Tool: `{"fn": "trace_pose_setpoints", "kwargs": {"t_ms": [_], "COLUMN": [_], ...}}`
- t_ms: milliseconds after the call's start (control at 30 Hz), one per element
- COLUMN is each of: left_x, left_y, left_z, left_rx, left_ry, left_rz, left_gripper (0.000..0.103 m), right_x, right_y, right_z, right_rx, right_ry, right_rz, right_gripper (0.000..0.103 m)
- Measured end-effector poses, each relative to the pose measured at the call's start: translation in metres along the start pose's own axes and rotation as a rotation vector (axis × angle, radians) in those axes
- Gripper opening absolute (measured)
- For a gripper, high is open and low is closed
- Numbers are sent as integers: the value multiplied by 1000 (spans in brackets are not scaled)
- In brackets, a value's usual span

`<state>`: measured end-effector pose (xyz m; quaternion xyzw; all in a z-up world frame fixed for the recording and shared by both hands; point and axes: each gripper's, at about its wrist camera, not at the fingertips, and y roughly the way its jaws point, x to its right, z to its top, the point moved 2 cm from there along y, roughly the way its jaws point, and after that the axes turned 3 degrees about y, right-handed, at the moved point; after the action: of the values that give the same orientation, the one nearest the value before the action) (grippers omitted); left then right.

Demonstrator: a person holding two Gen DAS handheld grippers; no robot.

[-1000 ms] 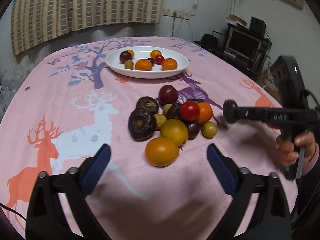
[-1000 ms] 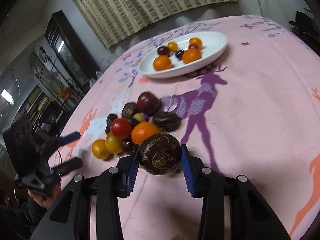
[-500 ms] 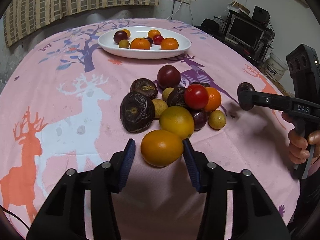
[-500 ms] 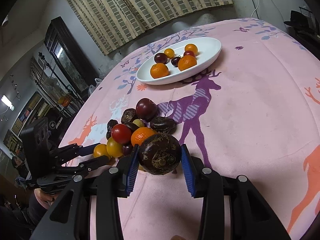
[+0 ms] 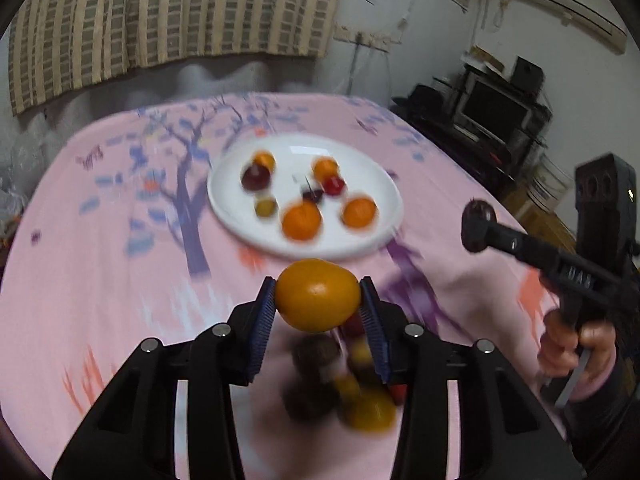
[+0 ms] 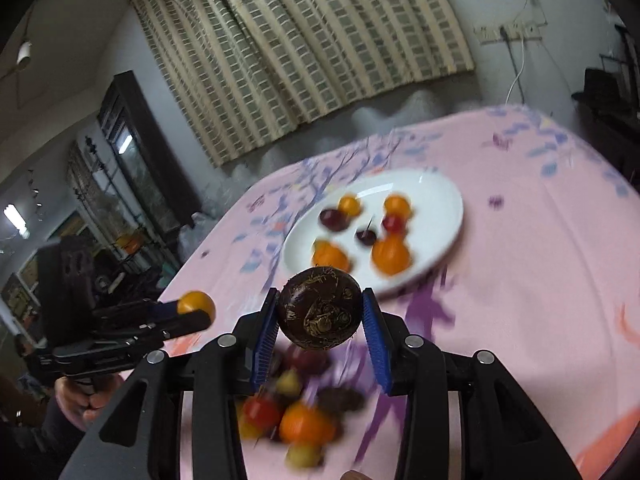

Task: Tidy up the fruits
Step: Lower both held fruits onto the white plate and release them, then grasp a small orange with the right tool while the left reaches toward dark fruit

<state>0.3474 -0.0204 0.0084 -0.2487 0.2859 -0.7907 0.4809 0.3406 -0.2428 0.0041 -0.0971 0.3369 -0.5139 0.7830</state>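
Note:
My left gripper (image 5: 318,300) is shut on an orange fruit (image 5: 317,295) and holds it in the air, short of the white plate (image 5: 376,232). My right gripper (image 6: 320,314) is shut on a dark wrinkled fruit (image 6: 321,313), also lifted, in front of the plate (image 6: 440,208). The plate holds several small orange, red and dark fruits. A blurred pile of loose fruits (image 5: 344,384) lies on the pink cloth below both grippers; it also shows in the right wrist view (image 6: 300,420). Each gripper shows in the other's view: the right (image 5: 478,226), the left (image 6: 196,308).
The pink tablecloth (image 5: 120,240) with tree and deer prints covers the table. A striped curtain (image 5: 160,12) hangs behind it. A TV and shelves (image 5: 496,112) stand at the right, a dark cabinet (image 6: 132,152) at the left.
My left gripper has closed on the orange fruit and lifted it off the cloth. Both grippers have risen and tilted toward the plate, each with its fruit.

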Motion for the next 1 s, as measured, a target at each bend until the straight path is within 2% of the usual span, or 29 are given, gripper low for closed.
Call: {"fn": "trace_pose_setpoints", "kwargs": {"t_ms": [133, 267, 300, 367, 400, 433, 500, 567, 600, 667, 767, 833, 900, 1000], "left_x": [-13, -19, -21, -27, -30, -31, -32, -31, -31, -31, -27, -25, -23, -21], "left_y": [60, 110, 117, 122, 118, 110, 84, 59, 42, 16, -14, -32, -43, -44], "left_z": [51, 69, 69, 69, 67, 67, 64, 56, 46, 26, -15, -43, -68, -89], "left_rx": [-20, -75, -85, -93, -86, -63, -14, -1, 16, 27, 13, 31, 63, 94], "left_ry": [-11, 17, 12, -21, -41, -52, -50, -37, -41, -60, -93, -121, -137, -126], "left_rz": [57, 121, 128, 143, 157, 160, 174, 203, 206, 226, 186, 161, 148, 155], "left_gripper": [41, 42, 42, 56, 76, 87, 89, 93, 97, 98, 98, 98, 98, 98], "right_x": [17, 30, 30, 28, 27, 24, 13, 2, -2, -12, -20, -19, -17, -18], "right_y": [68, 103, 108, 108, 104, 98, 78, 58, 48, 29, 5, -4, -6, -4], "right_z": [26, 30, 30, 28, 27, 26, 20, 12, 6, -11, -41, -61, -81, -95], "right_rx": [-37, -76, -83, -88, -90, -95, -93, -85, -89, -101, -127, -142, -182, -222], "right_ry": [-11, -15, -33, -39, -39, -43, -69, -91, -96, -100, -76, -37, -6, -5], "right_rz": [-90, -105, -113, -126, -124, -115, -102, -102, -105, -103, -61, -42, -22, -39], "right_gripper": [41, 43, 47, 67, 67, 67, 67, 69, 72, 73, 73, 73, 73, 73]}}
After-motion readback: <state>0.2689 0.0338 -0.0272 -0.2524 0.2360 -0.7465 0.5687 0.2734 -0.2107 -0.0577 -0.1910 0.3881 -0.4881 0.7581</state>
